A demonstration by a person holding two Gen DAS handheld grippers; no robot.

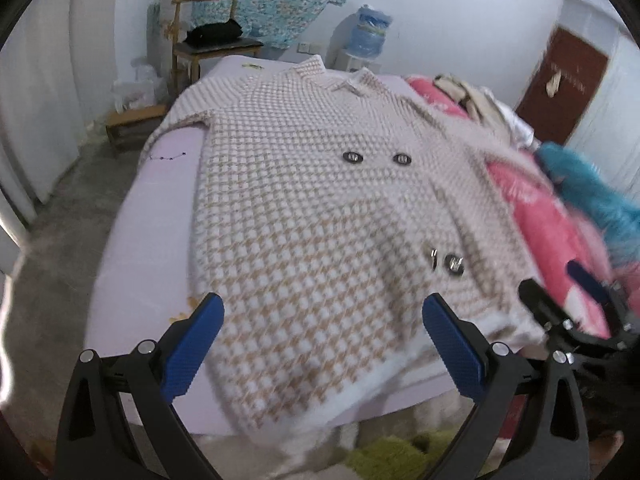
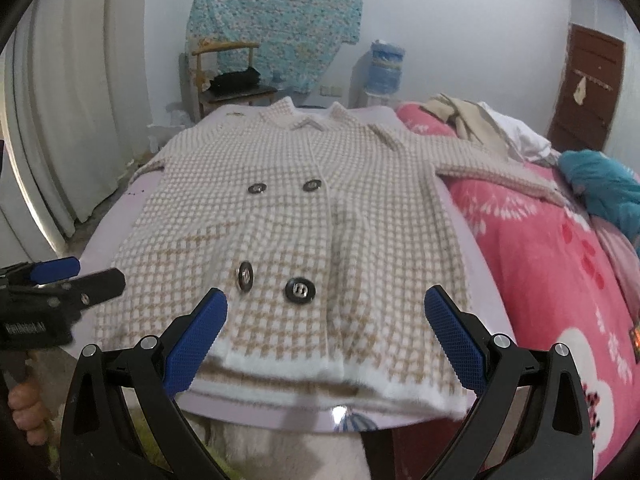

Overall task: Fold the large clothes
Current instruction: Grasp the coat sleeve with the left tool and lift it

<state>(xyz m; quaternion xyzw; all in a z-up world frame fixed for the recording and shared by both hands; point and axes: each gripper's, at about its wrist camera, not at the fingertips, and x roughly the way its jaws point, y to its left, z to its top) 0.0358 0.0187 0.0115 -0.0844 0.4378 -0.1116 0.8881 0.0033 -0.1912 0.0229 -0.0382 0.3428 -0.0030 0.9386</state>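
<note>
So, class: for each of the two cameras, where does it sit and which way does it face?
Left wrist: on the left gripper, facing across the bed at the houndstooth coat; the right gripper shows at right.
Right wrist: on the right gripper, facing the coat's hem; the left gripper and a hand show at left.
Shared: coat, buttons, wooden chair, water jug, brown door.

Ahead of the jaws, the coat [image 2: 304, 216] is spread flat across the bed [image 1: 132, 240], and open air is left above it. Beyond the left gripper [image 1: 323, 344], a bare strip of bed is left free beside the coat. To the right of the right gripper [image 2: 326, 344], the way is crowded by a pink blanket [image 2: 552, 264], a teal garment [image 2: 604, 188] and piled clothes [image 2: 480, 120].
</note>
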